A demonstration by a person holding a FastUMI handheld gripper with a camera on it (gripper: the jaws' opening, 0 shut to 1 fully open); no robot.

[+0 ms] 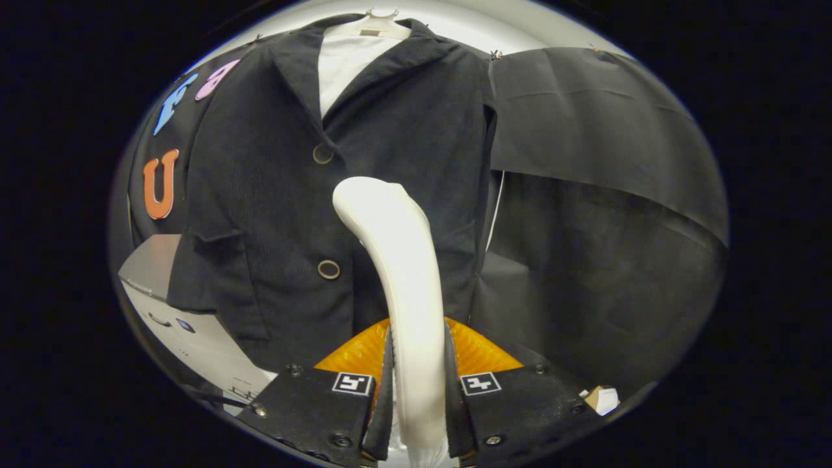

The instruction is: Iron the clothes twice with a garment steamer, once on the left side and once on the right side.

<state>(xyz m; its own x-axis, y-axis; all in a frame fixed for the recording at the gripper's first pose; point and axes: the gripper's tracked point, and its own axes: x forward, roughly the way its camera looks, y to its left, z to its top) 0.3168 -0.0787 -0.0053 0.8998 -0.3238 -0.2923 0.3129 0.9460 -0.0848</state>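
Note:
A dark jacket (pixel 273 195) with two round buttons hangs on a pale hanger (pixel 374 26) over a white shirt (pixel 344 62), straight ahead of the fingers. My gripper (pixel 418 370) is shut on the white garment steamer (pixel 400 260), both fingers pressing its handle. The steamer rises from between the fingers and curves up to its head, which lies against the jacket's front just right of the button line, between the upper and lower buttons.
A white appliance (pixel 188 325) stands low to the left, partly behind the jacket's sleeve. Black cloth (pixel 604 195) hangs to the right of the jacket. A small pale object (pixel 601 398) lies low on the right beside the gripper.

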